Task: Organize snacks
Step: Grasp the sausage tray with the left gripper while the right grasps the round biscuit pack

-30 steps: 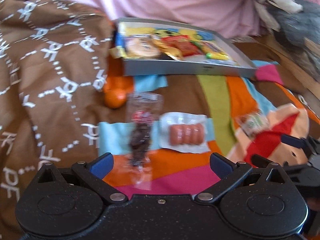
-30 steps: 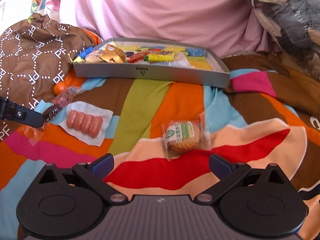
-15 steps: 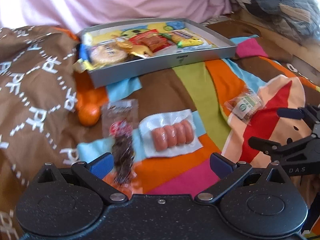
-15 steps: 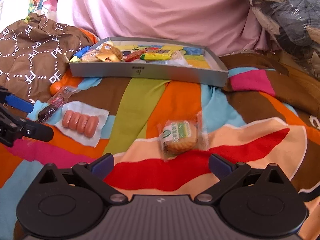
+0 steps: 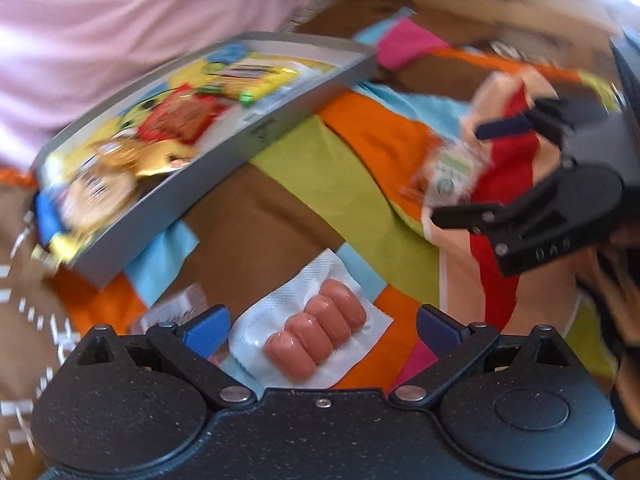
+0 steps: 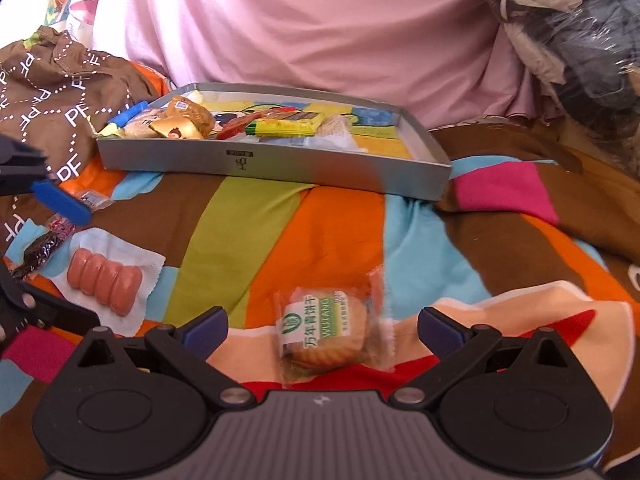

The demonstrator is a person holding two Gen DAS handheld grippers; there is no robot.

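1. We see a striped blanket [image 6: 256, 216] filling the middle of both views, with pink fabric [image 6: 304, 28] across the top of the right-wrist view and a brown printed cloth [image 6: 60, 96] at its upper left.
2. A grey tray [image 6: 280, 164] lies on the blanket in the upper middle of the right-wrist view; in the left-wrist view it [image 5: 224, 160] sits tilted at upper left, blurred. Several wrapped snacks lie inside, among them a yellow bar [image 6: 284, 125] and a gold wrapper [image 6: 172, 130].
3. Our left tongs [image 5: 324, 326] at the bottom of the left-wrist view are spread wide and hold nothing; the sausage pack lies between their blue tips. From the right-wrist view they [image 6: 60, 200] enter at the left edge.
4. Our right tongs [image 6: 322, 326] at the bottom of the right-wrist view are likewise spread wide and empty, with the biscuit pack between their tips. In the left-wrist view they [image 5: 500, 168] reach in from the right edge.
5. The sausage pack [image 6: 105, 282] lies on the blanket at lower left of the right-wrist view; it [image 5: 316, 340] is at bottom centre of the left-wrist view.
6. The biscuit pack [image 6: 332, 334] lies at bottom centre of the right-wrist view; blurred at right [image 5: 450, 174] in the other.
7. A dark snack packet [image 6: 42, 250] lies just left of the sausage pack.
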